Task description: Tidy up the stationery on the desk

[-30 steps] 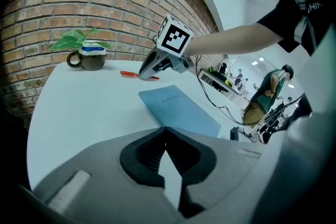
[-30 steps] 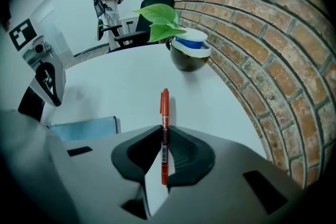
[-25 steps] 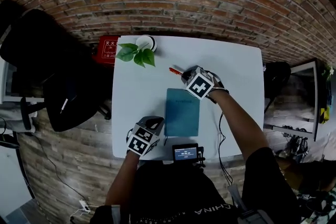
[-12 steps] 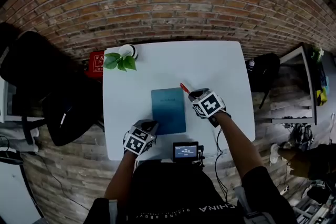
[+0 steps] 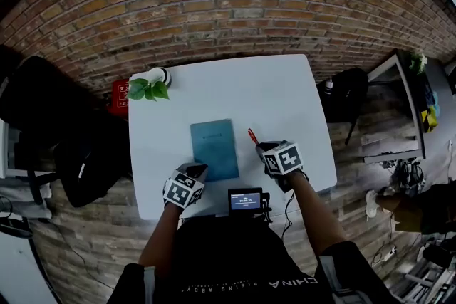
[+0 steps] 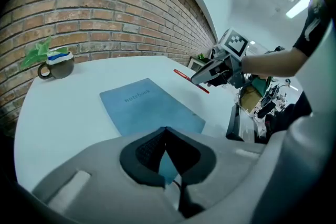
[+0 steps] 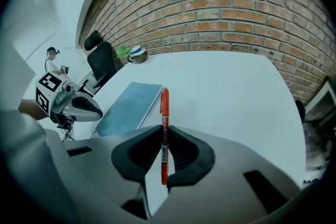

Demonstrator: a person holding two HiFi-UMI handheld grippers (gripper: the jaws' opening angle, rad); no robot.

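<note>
A blue notebook (image 5: 214, 149) lies flat in the middle of the white desk (image 5: 278, 100); it also shows in the left gripper view, notebook (image 6: 147, 107), and the right gripper view, notebook (image 7: 128, 107). My right gripper (image 5: 265, 147) holds a red pen (image 7: 164, 131) between its shut jaws, just right of the notebook; the pen (image 5: 251, 135) sticks out toward the wall. My left gripper (image 5: 198, 170) is shut and empty at the notebook's near left corner. From the left gripper view the right gripper (image 6: 202, 76) carries the pen (image 6: 190, 81) above the desk.
A mug (image 5: 158, 75) with a green plant (image 5: 142, 89) stands at the desk's far left corner. A small screen device (image 5: 245, 199) sits at the near edge. A black chair (image 5: 43, 132) is left of the desk, a brick wall (image 5: 228, 3) behind it.
The right gripper has carried the red pen from the notebook's far right corner toward the near right side and rolled it. The left gripper shifted slightly beside the notebook's near corner.
</note>
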